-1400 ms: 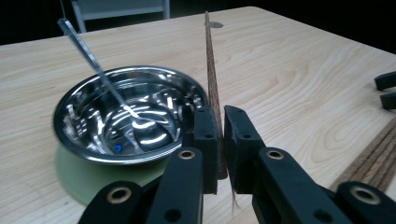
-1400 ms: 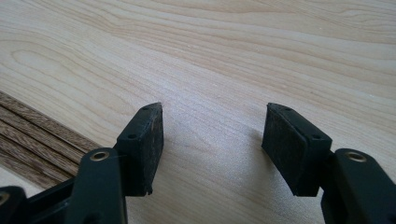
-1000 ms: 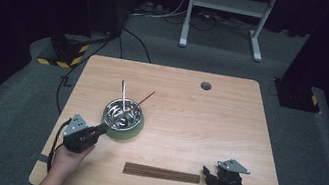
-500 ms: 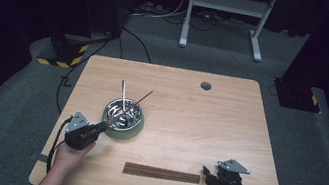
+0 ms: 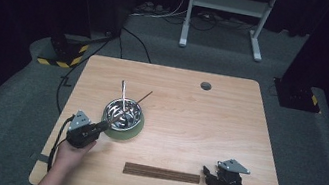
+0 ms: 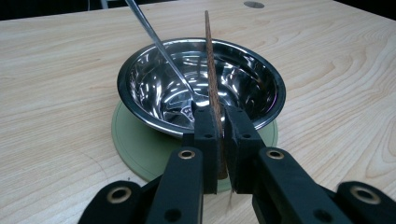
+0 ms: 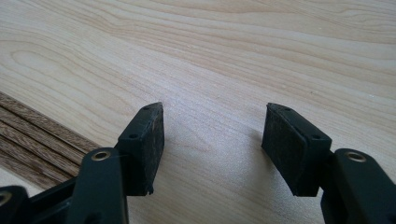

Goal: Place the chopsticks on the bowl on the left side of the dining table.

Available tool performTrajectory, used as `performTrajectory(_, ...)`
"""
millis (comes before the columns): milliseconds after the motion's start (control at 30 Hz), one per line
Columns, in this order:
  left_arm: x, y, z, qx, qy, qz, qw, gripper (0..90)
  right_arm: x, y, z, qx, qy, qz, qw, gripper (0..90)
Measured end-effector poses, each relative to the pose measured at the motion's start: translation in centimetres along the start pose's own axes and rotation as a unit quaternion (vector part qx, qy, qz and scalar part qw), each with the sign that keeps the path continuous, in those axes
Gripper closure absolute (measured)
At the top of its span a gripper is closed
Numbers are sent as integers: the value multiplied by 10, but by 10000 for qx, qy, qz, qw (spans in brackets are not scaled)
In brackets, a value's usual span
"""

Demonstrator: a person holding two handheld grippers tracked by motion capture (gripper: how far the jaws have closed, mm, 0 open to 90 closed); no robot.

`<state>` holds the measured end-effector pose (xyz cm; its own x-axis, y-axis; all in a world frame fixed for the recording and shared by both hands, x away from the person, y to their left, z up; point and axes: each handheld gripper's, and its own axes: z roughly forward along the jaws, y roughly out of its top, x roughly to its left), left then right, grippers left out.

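Pale wood-grain desk (image 5: 207, 130), dark room. Shiny steel bowl (image 6: 243, 79) on flat green disc (image 6: 135, 149). Left tool (image 6: 217, 126) clenched on thin brown stick (image 6: 208, 60), slanting over bowl. Right tool (image 7: 212, 140) released, wide, beside wooden strips (image 7: 32, 140).

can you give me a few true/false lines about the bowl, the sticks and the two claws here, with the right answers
1. The left claw is shut on a brown chopstick. True.
2. The steel bowl sits on a green mat. True.
3. The right claw grips a wooden stick. False: its jaws stand open over bare table, with nothing between them.
4. The bowl is upside down. False: it stands upright, with a metal utensil leaning in it.
5. The row of wooden sticks lies inside the bowl. False: it lies flat on the table near the right claw.
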<state>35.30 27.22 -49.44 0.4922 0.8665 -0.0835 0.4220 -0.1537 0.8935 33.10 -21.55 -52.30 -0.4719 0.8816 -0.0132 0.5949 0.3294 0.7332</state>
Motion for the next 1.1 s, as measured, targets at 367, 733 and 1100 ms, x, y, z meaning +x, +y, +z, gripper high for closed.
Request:
performTrajectory(367,0,-2,-3,149,-45,45,9999,837,0,0,0,9,8,-2,10000,388)
performTrajectory(733,3,-9,-7,93,-45,-5,9999,834,0,0,0,20,18,-6,10000,388)
performTrajectory(1100,2,-6,-6,141,-108,6,9998,833,0,0,0,18,17,-4,10000,387)
